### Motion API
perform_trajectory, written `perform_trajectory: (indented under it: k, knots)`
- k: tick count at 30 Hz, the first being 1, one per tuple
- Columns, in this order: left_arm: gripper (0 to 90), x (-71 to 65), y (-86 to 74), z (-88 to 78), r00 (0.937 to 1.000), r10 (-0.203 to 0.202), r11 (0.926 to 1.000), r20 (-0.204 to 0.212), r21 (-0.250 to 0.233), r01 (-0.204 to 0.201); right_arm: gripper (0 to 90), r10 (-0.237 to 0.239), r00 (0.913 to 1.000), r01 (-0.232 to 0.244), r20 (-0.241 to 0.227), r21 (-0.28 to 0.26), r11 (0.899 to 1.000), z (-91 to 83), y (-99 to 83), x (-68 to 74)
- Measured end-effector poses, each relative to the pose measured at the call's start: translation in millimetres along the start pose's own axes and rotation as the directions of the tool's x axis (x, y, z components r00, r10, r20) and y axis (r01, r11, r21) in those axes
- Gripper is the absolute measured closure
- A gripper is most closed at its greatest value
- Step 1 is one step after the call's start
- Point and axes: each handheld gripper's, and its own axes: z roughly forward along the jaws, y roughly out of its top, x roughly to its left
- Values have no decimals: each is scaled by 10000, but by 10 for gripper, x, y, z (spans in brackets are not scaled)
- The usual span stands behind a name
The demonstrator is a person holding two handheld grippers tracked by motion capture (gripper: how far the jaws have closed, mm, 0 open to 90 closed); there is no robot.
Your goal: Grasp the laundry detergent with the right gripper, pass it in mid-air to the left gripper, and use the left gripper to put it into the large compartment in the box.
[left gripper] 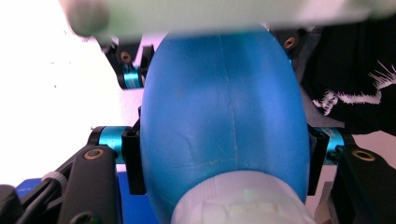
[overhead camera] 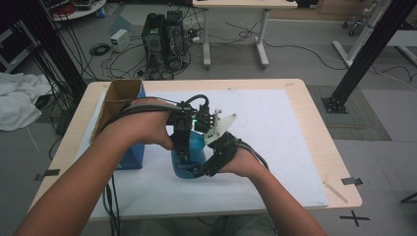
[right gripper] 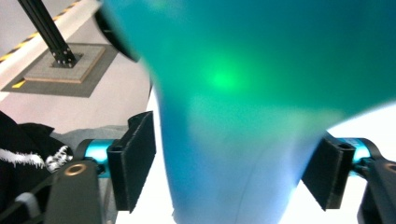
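Observation:
A blue rubber bulb (overhead camera: pixel 192 147) stands over the middle of the white mat, between both grippers. My left gripper (overhead camera: pixel 183 158) comes down on it from the left hand and is shut on it. In the left gripper view its pads (left gripper: pixel 133 161) press both sides of the bulb (left gripper: pixel 224 116), whose pale neck (left gripper: pixel 238 200) lies nearest the camera. My right gripper (overhead camera: pixel 200 171) reaches the bulb's lower part from the right hand. In the right gripper view the blurred blue bulb (right gripper: pixel 233 154) sits between the jaws of the right gripper (right gripper: pixel 233 170); the left pad (right gripper: pixel 135 158) stands clear of it, so this gripper is open.
An open cardboard box (overhead camera: pixel 120 96) stands at the table's left, with a blue box (overhead camera: pixel 133 157) at its near end, close beside my left wrist. The white mat (overhead camera: pixel 280 147) covers most of the wooden table (overhead camera: pixel 339 167). Cables trail off the near edge at left.

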Motion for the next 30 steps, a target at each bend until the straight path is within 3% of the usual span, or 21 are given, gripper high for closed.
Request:
perform_trajectory:
  k: [1,2,3,5,6,7,8,10,14,24,28,30]
  knots:
    - [379,-23,-12,17,9990,-441,9985,77,-317,443,234,0,10000,0,0,0,10000,0,0,0]
    - [379,-24,-20,11,9986,-517,9982,125,-313,521,231,167,9999,-167,30,91,9998,-23,0,11]
    - [379,-4,-24,-8,9993,-351,9990,-82,-280,349,226,118,9999,-118,60,11,9999,-60,-3,4]
    - [379,5,-45,-33,9985,-531,9983,-168,-244,526,225,267,9996,-268,68,119,9996,-87,-3,13]
    - [378,-11,-63,-47,9950,-1002,9946,5,-268,1002,225,-372,9993,372,11,-29,9993,-118,-10,-45]
    - [378,29,-72,-68,9977,-683,9975,0,-195,683,221,-164,9999,164,51,-13,9999,-141,-11,-40]
    - [378,45,-85,-87,9977,-670,9975,-78,-246,667,221,-164,9999,164,51,-13,9999,-141,-11,-40]
    - [378,55,-121,-133,9955,-943,9952,-24,-263,942,217,-62,9999,60,120,156,9999,-184,-12,-43]
    - [378,97,-188,-216,9942,-1072,9938,-121,-315,1068,151,-49,9994,32,331,505,9987,-235,-1,-59]
    - [378,139,-362,-363,9864,-1644,9855,-3,-426,1642,138,-136,9991,85,399,1262,9920,-374,111,-117]
    - [378,167,-458,-451,9794,-2018,9780,73,-531,2019,132,-188,9993,132,319,1680,9857,-425,141,-141]
    - [378,193,-525,-510,9722,-2333,9699,223,-661,2343,132,-144,9996,92,243,2013,9795,-453,146,-156]
